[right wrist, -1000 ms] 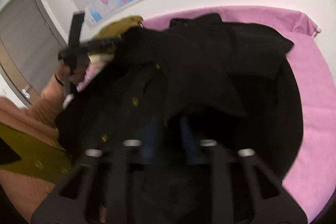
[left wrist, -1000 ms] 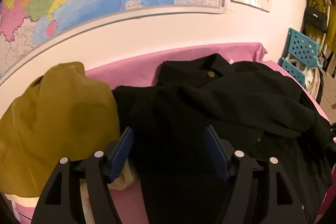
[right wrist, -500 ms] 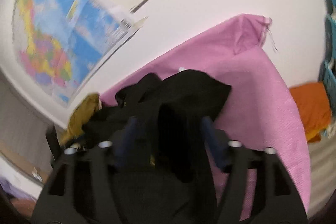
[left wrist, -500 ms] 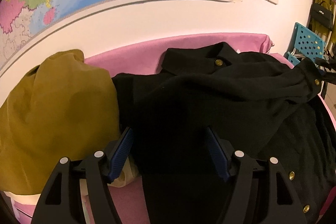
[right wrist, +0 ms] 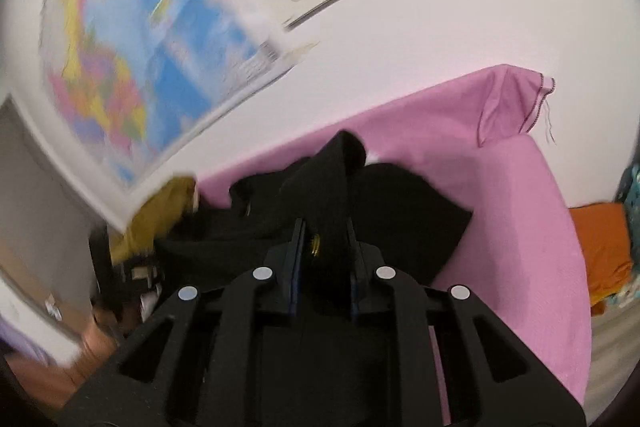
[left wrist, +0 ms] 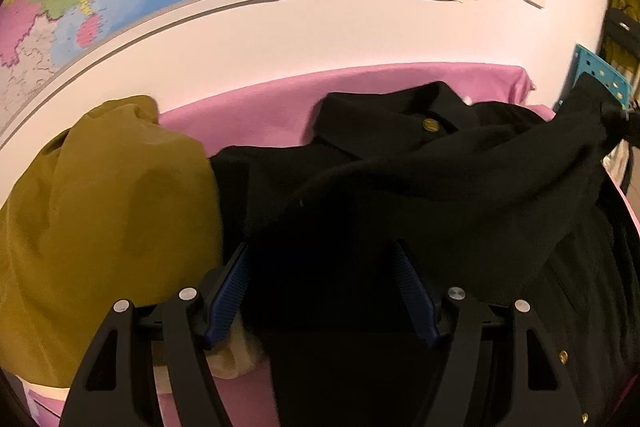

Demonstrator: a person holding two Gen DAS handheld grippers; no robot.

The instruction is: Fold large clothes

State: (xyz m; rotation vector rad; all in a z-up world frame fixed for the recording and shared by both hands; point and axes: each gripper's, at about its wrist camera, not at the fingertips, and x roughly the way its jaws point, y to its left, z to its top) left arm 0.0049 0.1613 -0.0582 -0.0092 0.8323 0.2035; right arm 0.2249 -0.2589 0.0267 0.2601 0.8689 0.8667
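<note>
Folding looks barely begun: the black coat (left wrist: pixel 400 195) sprawls unfolded mid-frame over the pink cover (right wrist: pixel 520 211), right gripper (right wrist: pixel 322 243) jaws pinching a fold, left gripper (left wrist: pixel 320 287) jaws wide.

Pink-covered bed (left wrist: pixel 256 107) against the wall. On it lie a black coat (left wrist: pixel 400 195) and a mustard garment (left wrist: pixel 100 219), side by side.

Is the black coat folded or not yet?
Not yet. The black coat lies rumpled on the pink sheet, and the right gripper holds one part lifted.
</note>
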